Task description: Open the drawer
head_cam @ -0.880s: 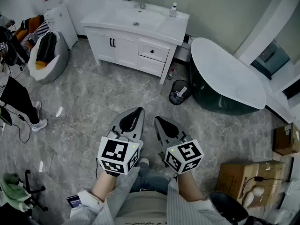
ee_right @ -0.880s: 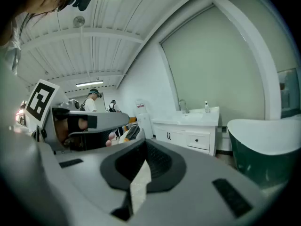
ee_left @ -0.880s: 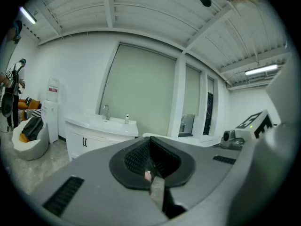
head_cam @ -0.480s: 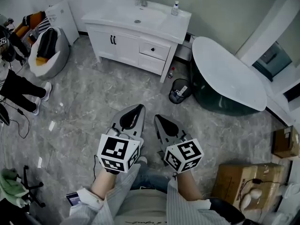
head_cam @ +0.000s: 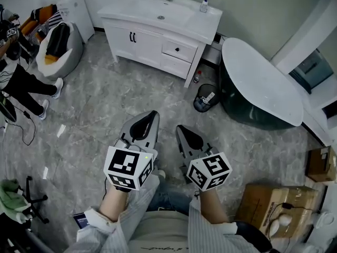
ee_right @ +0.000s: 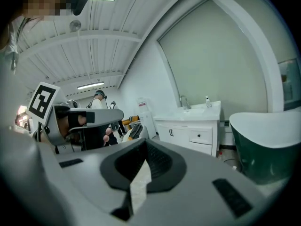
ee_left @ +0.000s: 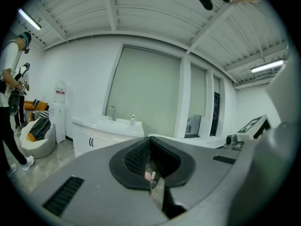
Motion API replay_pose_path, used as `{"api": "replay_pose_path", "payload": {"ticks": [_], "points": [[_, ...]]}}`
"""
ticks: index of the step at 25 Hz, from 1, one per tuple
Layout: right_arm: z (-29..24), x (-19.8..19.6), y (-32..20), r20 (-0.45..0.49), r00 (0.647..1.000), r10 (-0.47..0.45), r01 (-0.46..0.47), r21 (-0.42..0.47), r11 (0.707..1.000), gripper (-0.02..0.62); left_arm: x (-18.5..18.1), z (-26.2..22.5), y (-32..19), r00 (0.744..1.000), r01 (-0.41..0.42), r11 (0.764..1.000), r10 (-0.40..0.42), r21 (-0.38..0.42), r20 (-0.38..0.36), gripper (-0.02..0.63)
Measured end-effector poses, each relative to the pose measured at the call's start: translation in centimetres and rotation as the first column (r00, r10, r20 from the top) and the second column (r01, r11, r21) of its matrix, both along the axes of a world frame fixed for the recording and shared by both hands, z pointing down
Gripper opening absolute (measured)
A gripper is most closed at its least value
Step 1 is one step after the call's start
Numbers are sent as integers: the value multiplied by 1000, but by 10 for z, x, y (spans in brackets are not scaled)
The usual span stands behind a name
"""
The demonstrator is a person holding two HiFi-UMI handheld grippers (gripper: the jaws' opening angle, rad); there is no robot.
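Both claws are pressed together with nothing pinched: left gripper (head_cam: 149, 119) and right gripper (head_cam: 184, 134) are held side by side over the grey floor (head_cam: 105, 104), well apart from the target.

The drawer (head_cam: 185, 52) is in the white vanity (head_cam: 138, 12), right of the 2 doors (head_cam: 141, 42), just under the countertop, with a 2nd drawer front (head_cam: 174, 66) below it. It looks flush, so not opened yet.

Handling, my read:
- The front is a rigid painted panel, no give. It should run straight out on its slides with a modest pull. How full it is can't be told.
- The only grab point is the small dark knob (head_cam: 178, 50) at the centre of the front. It's smooth and rounded, so slip risk if pinched on the crown.
- Spread 1 claw first, seat the pads behind the knob head (either side of its stem), then pull level and square to the front.
- A skewed pull could bind the slides.
- The bin (head_cam: 204, 100) and tub (head_cam: 258, 83) sit close on the right, so approach from the open floor side.
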State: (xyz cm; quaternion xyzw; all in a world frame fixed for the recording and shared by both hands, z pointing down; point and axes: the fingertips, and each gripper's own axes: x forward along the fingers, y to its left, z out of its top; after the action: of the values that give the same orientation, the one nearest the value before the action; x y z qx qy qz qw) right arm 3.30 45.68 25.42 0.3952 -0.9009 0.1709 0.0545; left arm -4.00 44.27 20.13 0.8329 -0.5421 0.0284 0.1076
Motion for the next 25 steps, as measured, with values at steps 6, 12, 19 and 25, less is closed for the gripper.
{"api": "replay_pose_path", "payload": {"ticks": [6, 12, 19, 25], "points": [[11, -2, -5, 0, 1000, -4, 4, -30, 1000, 5, -14, 4, -7, 999, 32, 999, -32, -1, -1, 17], [15, -9, -33, 12, 1000, 5, -5, -47, 999, 5, -21, 6, -34, 1000, 24, 1000, -24, -1, -2, 17], [22, -29, -87, 14, 1000, 11, -10, -68, 998, 5, -37, 4, -91, 1000, 6, 1000, -6, 7, 3, 17], [21, -47, -148, 9, 1000, 28, -27, -76, 997, 5, -54, -2, -155, 1000, -14, 1000, 14, 12, 8, 17]]}}
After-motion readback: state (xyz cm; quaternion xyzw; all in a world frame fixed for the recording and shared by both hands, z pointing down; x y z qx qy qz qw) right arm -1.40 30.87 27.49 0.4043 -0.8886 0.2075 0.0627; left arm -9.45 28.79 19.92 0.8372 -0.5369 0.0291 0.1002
